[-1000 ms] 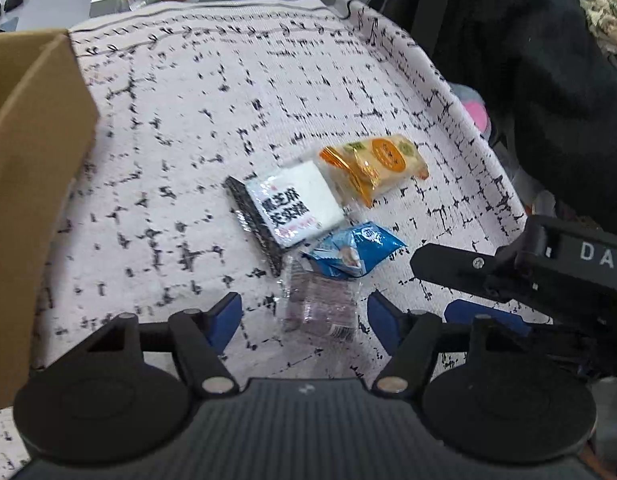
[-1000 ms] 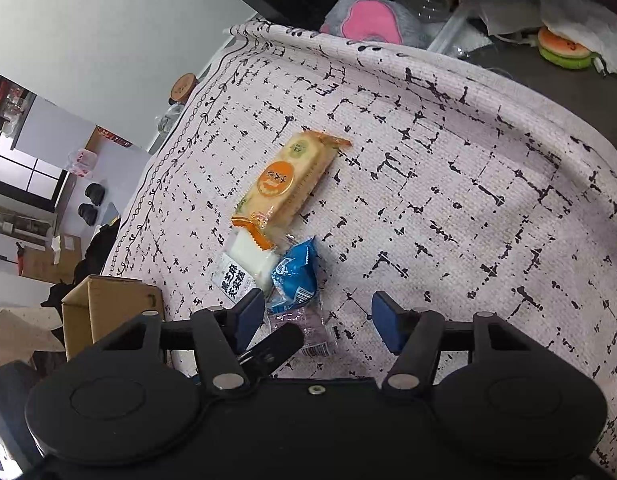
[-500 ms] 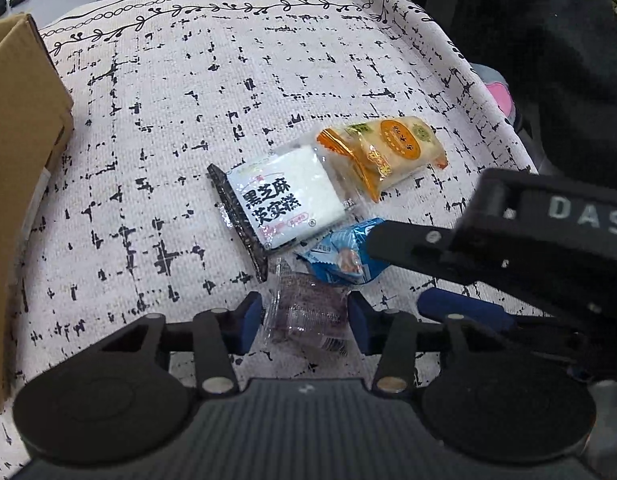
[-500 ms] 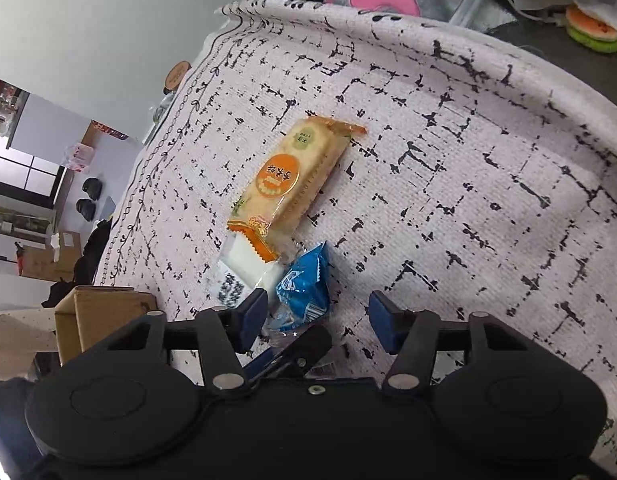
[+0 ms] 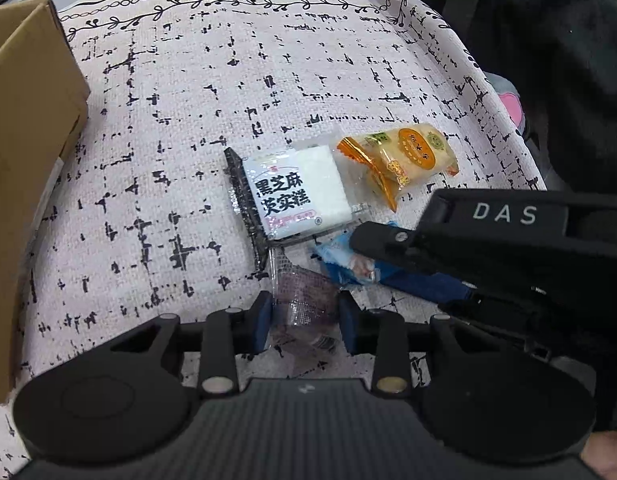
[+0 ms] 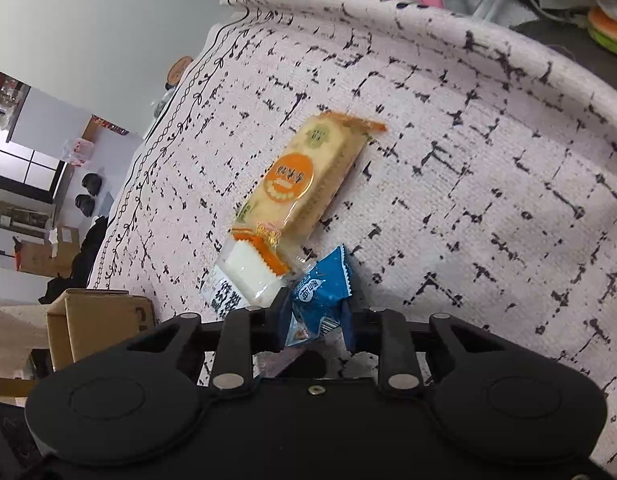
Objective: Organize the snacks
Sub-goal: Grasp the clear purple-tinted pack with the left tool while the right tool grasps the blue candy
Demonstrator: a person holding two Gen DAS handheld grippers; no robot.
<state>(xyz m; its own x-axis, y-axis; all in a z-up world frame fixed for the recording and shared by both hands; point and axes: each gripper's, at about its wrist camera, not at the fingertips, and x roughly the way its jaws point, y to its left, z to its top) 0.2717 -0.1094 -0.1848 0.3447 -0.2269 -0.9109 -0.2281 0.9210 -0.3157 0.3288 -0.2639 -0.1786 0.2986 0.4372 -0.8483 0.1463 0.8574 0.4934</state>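
Both tongs have just been closing: left gripper (image 5: 304, 316) pinches the clear purple packet (image 5: 304, 300), right gripper (image 6: 314, 316) nips the blue candy packet (image 6: 322, 300), w/ the cardboard box (image 5: 28, 128) at the tablecloth's (image 5: 168, 140) left edge, nearer the left hand.

A coarse, matt woven tablecloth (image 5: 268, 92) is seen. Glossy, crinkled plastic film wraps the purple snack (image 5: 304, 312), the blue snack (image 6: 320, 300) and the orange cracker pack (image 6: 304, 184). Matt brown cardboard forms the box (image 5: 24, 152).
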